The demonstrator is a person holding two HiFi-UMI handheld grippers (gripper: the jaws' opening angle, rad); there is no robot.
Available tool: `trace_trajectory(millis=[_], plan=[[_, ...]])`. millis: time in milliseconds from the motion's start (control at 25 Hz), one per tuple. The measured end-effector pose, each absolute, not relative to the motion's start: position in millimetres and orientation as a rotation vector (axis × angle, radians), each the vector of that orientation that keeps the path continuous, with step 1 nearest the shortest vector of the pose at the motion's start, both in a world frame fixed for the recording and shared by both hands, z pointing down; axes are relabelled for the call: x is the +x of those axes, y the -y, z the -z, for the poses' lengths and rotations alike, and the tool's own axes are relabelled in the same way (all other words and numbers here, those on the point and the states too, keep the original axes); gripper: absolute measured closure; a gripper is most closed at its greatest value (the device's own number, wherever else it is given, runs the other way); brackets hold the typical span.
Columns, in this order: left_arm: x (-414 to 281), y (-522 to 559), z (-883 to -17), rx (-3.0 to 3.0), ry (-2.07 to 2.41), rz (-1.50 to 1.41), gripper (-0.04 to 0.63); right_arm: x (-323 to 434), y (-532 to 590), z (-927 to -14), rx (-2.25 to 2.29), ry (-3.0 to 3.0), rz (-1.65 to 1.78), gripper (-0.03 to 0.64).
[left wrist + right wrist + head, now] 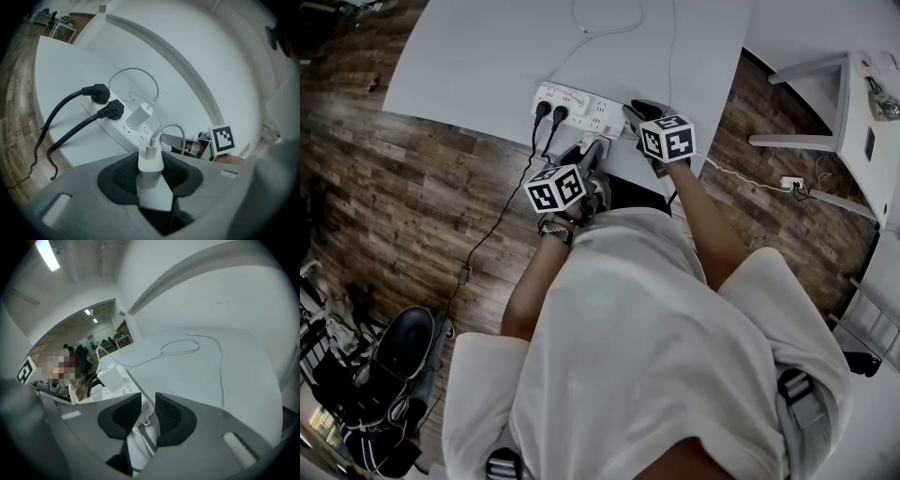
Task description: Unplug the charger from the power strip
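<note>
Jaws clamped on the white charger (150,180) in the left gripper (151,159): out of the power strip (125,127), held just in front of it, cable (171,129) looping off the top. At the strip's right end, right gripper (147,408), jaws parted over that end, squeezing nothing. Two black plugs (105,101) seated at the strip's left end.

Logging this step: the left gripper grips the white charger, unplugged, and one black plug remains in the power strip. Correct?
No: two black plugs remain in the power strip, as the left gripper view shows. The left gripper does grip the white charger, unplugged.
</note>
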State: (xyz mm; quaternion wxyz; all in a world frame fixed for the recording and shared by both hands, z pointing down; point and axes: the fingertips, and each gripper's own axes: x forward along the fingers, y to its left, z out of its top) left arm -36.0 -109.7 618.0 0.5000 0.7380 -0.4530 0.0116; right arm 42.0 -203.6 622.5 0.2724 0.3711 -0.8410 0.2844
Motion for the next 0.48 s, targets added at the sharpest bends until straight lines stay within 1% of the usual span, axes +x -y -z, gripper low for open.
trace_trajectory(millis=[160, 480], plan=[[-38.1, 109.7, -619.0, 1.752, 1.078, 0.027, 0.449, 39.0, 202.3, -607.6, 1.019, 2.303, -0.741, 0.522], [-32.0, 106.9, -625.9, 1.771, 1.039, 0.002, 0.449, 46.3, 197.2, -595.8, 1.081, 2.301, -0.687, 0.517]])
